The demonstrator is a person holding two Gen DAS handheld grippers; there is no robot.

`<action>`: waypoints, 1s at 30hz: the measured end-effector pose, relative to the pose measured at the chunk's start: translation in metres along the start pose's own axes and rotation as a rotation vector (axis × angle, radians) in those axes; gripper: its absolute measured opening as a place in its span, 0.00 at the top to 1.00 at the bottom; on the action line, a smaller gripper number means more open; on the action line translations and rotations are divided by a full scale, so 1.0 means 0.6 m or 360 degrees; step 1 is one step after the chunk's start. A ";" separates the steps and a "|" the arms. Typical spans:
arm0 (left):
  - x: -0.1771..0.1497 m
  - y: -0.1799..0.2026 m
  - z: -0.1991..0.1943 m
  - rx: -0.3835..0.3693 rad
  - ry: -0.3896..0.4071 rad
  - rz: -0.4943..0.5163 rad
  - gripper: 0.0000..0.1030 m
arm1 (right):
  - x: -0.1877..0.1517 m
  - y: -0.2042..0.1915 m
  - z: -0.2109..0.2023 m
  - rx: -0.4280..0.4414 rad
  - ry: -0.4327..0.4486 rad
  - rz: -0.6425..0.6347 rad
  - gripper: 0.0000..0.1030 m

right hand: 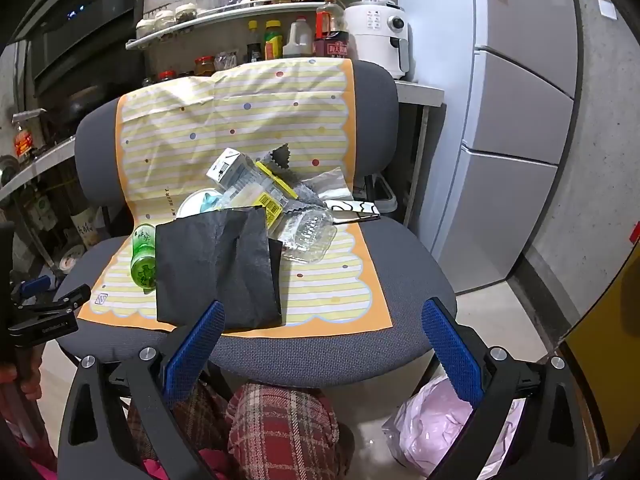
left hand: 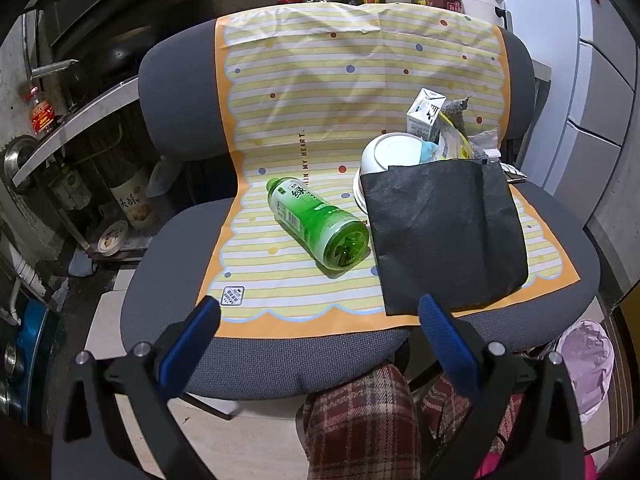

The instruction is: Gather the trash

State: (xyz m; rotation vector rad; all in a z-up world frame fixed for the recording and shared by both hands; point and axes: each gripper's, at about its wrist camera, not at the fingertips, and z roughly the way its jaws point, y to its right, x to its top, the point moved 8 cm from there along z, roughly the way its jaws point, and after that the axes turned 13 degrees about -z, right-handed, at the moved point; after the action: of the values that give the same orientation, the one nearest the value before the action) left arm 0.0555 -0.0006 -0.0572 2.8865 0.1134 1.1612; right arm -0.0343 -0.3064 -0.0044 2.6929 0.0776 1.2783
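- Green tea bottle (left hand: 316, 226) – label in Chinese characters – lies on its side on the striped mat (left hand: 304, 92), printed "IN MY HEART."
- White bowl (left hand: 386, 156) touches a black cloth (left hand: 444, 232).
- Left gripper (left hand: 320, 320) and right gripper (right hand: 322, 322): both released – nothing between the fingers.

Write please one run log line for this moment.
left gripper: open, empty | right gripper: open, empty | green bottle: lying on chair mat | black bag: flat
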 end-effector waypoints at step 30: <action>-0.001 -0.001 0.000 -0.0001 -0.0011 0.0002 0.06 | -0.003 0.006 0.004 0.0001 0.0010 0.0011 0.06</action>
State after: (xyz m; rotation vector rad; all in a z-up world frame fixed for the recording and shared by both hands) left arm 0.0549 -0.0004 -0.0575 2.8902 0.1114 1.1513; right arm -0.0340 -0.3106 -0.0067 2.6921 0.0692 1.2895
